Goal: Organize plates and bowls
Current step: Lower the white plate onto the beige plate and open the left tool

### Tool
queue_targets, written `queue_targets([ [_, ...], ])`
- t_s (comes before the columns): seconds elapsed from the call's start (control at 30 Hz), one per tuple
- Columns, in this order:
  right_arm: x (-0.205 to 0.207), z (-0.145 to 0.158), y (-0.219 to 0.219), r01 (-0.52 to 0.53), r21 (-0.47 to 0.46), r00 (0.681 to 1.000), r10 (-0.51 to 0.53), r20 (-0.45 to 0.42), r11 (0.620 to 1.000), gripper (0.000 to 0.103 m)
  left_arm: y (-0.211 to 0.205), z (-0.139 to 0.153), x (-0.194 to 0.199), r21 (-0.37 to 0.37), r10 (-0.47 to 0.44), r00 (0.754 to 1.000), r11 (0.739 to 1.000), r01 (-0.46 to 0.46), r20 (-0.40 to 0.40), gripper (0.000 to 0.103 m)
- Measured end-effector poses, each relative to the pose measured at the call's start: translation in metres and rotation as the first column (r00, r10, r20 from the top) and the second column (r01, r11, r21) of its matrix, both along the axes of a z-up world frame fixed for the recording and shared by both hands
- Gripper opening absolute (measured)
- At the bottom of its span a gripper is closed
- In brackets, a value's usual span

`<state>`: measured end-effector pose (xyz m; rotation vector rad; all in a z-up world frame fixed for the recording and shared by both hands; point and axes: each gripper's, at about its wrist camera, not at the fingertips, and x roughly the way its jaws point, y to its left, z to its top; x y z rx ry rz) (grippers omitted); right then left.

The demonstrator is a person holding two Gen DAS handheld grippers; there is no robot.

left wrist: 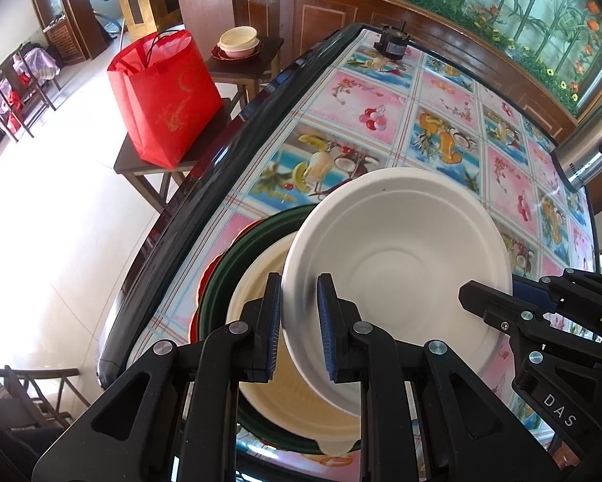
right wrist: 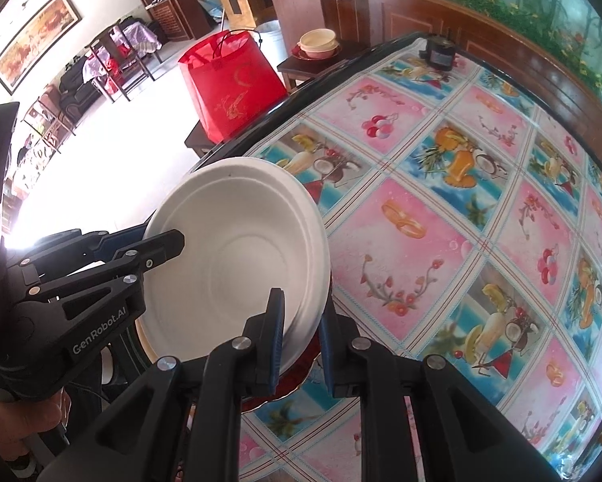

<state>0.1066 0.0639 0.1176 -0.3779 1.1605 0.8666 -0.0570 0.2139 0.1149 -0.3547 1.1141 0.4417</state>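
White bowl [left wrist: 397, 265], rim pinched by left gripper [left wrist: 299, 321] and right gripper [right wrist: 301, 345] over stack [left wrist: 236, 265] at table [left wrist: 148, 241] edge: uneven release risks tipping.

Both point steeply down: the left hand-held gripper [left wrist: 299, 321] and right hand-held gripper [right wrist: 303, 337] clamp opposite rims of one white bowl [left wrist: 397, 265].

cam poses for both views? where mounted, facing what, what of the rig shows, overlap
Left wrist: on the left gripper, looking steeply down along its fingers, which pinch the white bowl's rim above a stack of dishes; right gripper shows at right.
Right wrist: on the right gripper, looking steeply down, pinching the bowl's opposite rim; left gripper and a hand show at left.
Shared: white bowl, table, red bag.
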Motion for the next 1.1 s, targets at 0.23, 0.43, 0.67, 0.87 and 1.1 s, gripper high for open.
queue_targets([
  [0.23,-0.01,-0.006,0.01,-0.035,-0.024,0.999,0.035,-0.007,0.999,0.017,0.004,-0.009,-0.009,-0.004,0.017,1.0,1.0,-0.018,-0.024,0.017],
  [0.43,-0.016,-0.012,0.017,-0.057,-0.043,0.998,0.057,-0.014,0.997,0.017,0.006,-0.015,-0.017,-0.004,0.028,0.999,1.0,-0.028,-0.041,0.017],
  [0.67,-0.021,-0.015,0.02,-0.074,-0.057,0.997,0.073,-0.021,0.996,0.017,0.006,-0.019,-0.02,-0.003,0.032,0.998,0.999,-0.033,-0.048,0.017],
  [0.87,-0.023,-0.017,0.021,-0.079,-0.066,0.997,0.078,-0.02,0.995,0.017,0.005,-0.021,-0.02,0.013,0.028,0.998,1.0,-0.028,-0.055,0.017],
  [1.1,-0.024,-0.017,0.022,-0.081,-0.073,0.997,0.081,-0.007,0.994,0.018,0.003,-0.021,-0.021,0.029,0.031,0.998,0.999,-0.029,-0.049,0.017],
])
